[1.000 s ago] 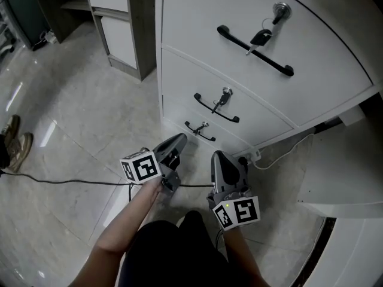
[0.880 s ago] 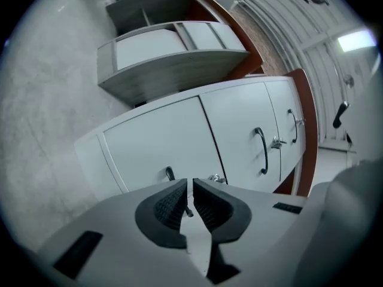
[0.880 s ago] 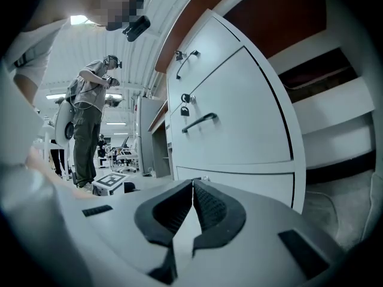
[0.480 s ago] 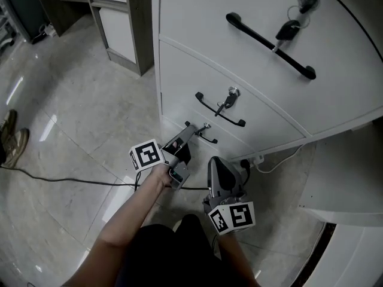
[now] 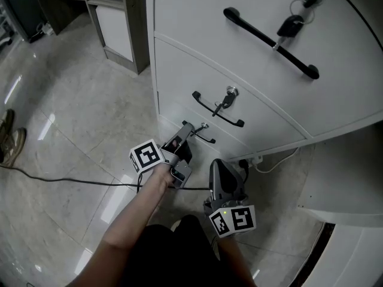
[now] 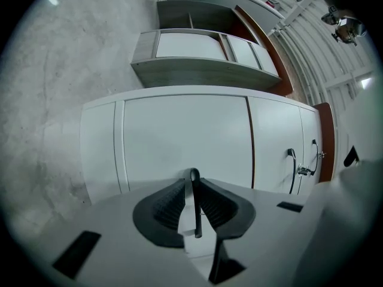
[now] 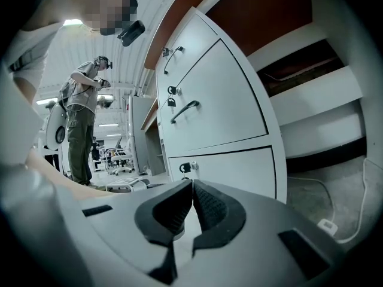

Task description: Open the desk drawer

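The left gripper (image 5: 186,130) is reaching level into the bottom drawer (image 5: 170,113) of the white pedestal (image 5: 197,46), right down at its floor edge. Its jaws have just been closing, and the thin black handle (image 6: 195,211) is sitting pinched between the pads. The right gripper (image 7: 192,190) is hanging just beside it, jaws pressed together on nothing. That handle is looking rigid, slim and possibly slick, so holding it mid-bar is looking wise. I'm expecting the drawer to be sliding heavily, asking for a straight pull.
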Motion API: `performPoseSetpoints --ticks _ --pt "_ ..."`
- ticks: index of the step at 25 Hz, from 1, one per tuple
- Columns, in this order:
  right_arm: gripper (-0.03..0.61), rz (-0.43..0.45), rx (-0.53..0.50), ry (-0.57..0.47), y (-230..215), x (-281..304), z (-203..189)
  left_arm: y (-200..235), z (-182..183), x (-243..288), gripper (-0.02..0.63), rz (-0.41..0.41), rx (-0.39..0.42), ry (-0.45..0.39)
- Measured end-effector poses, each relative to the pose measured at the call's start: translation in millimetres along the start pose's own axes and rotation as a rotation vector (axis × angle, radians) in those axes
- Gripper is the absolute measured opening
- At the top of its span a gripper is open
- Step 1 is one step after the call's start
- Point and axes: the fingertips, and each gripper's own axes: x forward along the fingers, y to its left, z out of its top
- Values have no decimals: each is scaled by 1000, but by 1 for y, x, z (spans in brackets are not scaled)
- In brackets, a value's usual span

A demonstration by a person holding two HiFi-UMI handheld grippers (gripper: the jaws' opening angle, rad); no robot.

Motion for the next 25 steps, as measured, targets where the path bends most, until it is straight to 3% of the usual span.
performPoseSetpoints --ticks 5,10,25 --pt "18 0 -5 -3 4 0 1 -4 -1 1 44 12 47 29" --pt "18 9 -21 -11 9 3 4 -5 -1 1 34 8 12 37" --pt "18 28 -74 -24 18 -18 21 -8 -8 -18 31 16 27 51"
